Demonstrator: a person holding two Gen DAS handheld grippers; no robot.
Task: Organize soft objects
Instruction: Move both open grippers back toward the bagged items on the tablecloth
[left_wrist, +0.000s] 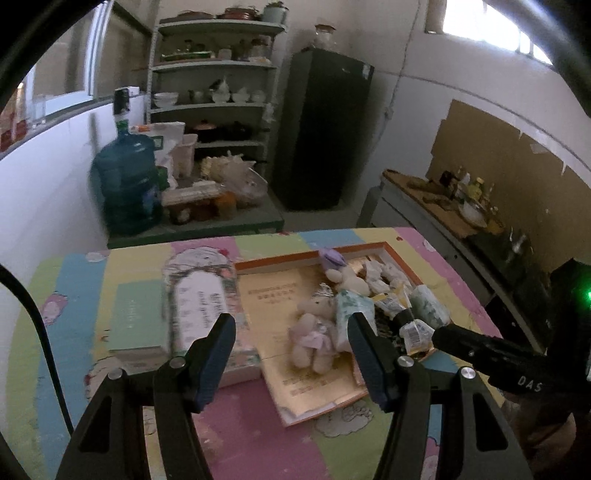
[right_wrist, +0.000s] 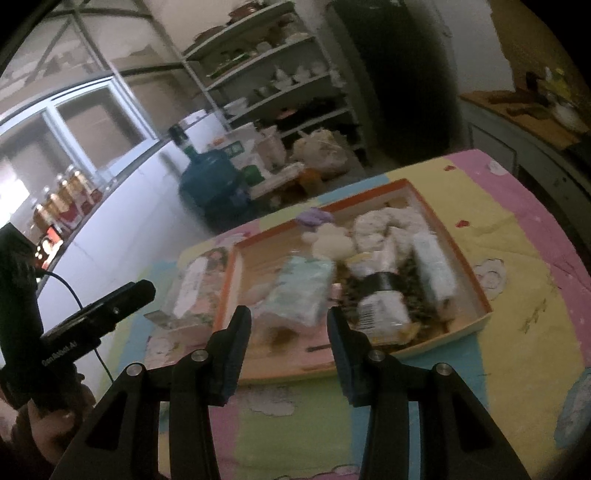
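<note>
Nearest the lens, the left gripper is seen with its jaws spread wide and nothing between them; the right gripper is likewise parted, somewhat narrower, and empty. Both are held above the pastel tablecloth.

Beyond them lies an orange-rimmed box holding the soft things — a small teddy bear in a pink dress, a cream plush toy, soft mint-patterned packs and tubes. The bear is judged light and squashy; it is best pinched across the body, not by a limb.

A jar with a barcode label would be stiffer and slippery. Letters "DAS" are read on the right gripper's arm; print on the box's card is too blurred to be read.
</note>
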